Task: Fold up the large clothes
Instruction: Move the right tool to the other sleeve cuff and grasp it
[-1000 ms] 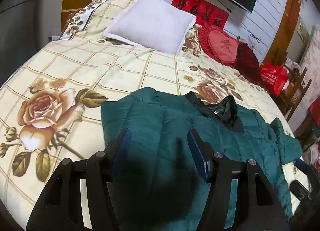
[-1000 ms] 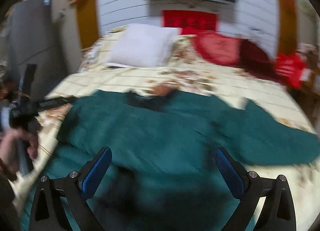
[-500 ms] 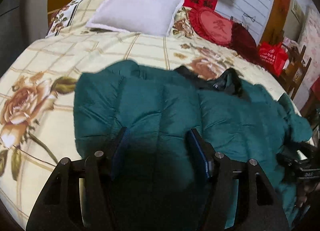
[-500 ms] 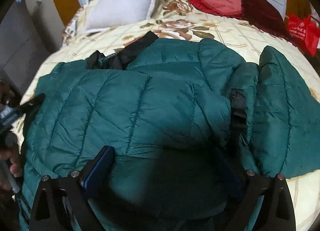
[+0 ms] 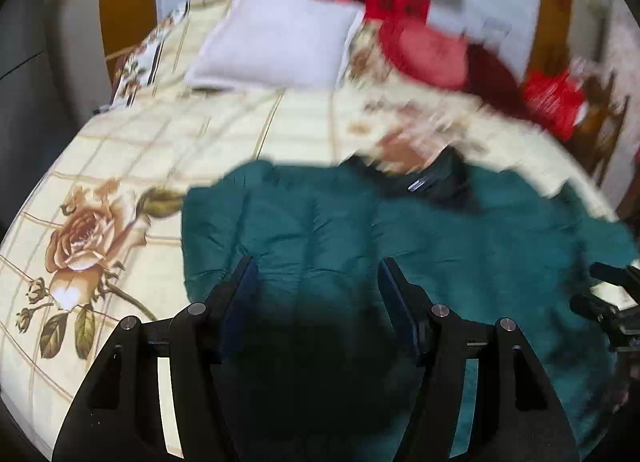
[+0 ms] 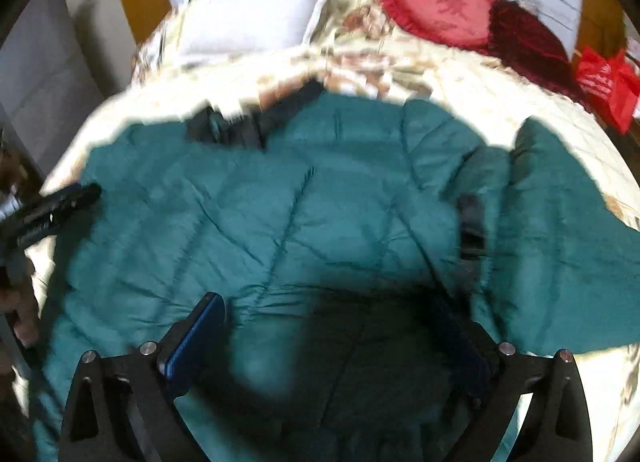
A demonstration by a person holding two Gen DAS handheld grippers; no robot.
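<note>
A large teal quilted puffer jacket [image 5: 340, 229] lies spread on the floral bedspread [image 5: 132, 149], its black collar [image 5: 432, 181] toward the pillows. My left gripper [image 5: 316, 282] is open above the jacket's left part, nothing between its fingers. In the right wrist view the jacket [image 6: 320, 213] fills the middle, one sleeve [image 6: 560, 221] lying out to the right. My right gripper [image 6: 332, 326] is open wide over the jacket's lower body, holding nothing. Each gripper shows at the edge of the other's view [image 6: 52, 209].
A white pillow [image 5: 276, 49] and a red heart cushion [image 5: 432, 53] lie at the head of the bed. A red bag [image 5: 556, 101] and wooden furniture stand at the right. A grey cabinet [image 5: 24, 61] is at the left.
Both cameras have pulled back and up from the jacket, so more of the bed and the wall shows. The jacket lies unmoved. Both grippers stay open.
</note>
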